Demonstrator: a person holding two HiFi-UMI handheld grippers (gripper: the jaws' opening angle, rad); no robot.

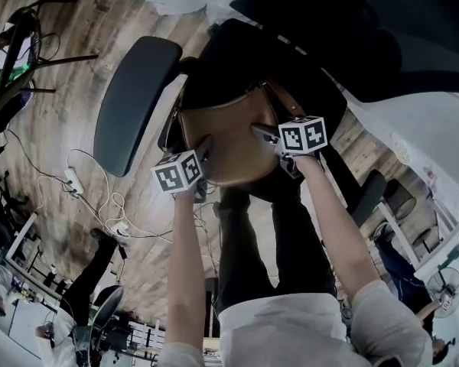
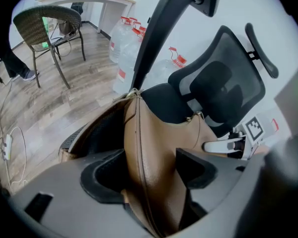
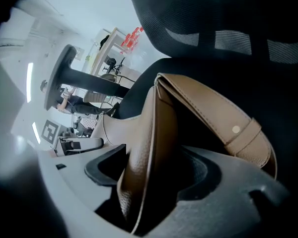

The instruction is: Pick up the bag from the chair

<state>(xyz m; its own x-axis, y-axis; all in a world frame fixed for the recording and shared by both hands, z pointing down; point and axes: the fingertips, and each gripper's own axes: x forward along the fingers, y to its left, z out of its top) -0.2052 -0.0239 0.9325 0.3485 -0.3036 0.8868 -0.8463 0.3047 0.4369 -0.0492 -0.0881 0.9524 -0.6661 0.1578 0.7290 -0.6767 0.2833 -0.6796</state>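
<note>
Taking the bag [image 1: 229, 140] at both ends should keep it level as it leaves the chair [image 1: 130, 102], where it sits on the seat. My left gripper [image 1: 204, 157] has its jaws clamped on a leather fold. My right gripper [image 1: 269, 138] has its jaws apart around the opposite rim, not pressing yet. The backrest crowds one side and the white desk [image 1: 421, 128] the other, so I judge the open room is upward, towards me.
</note>
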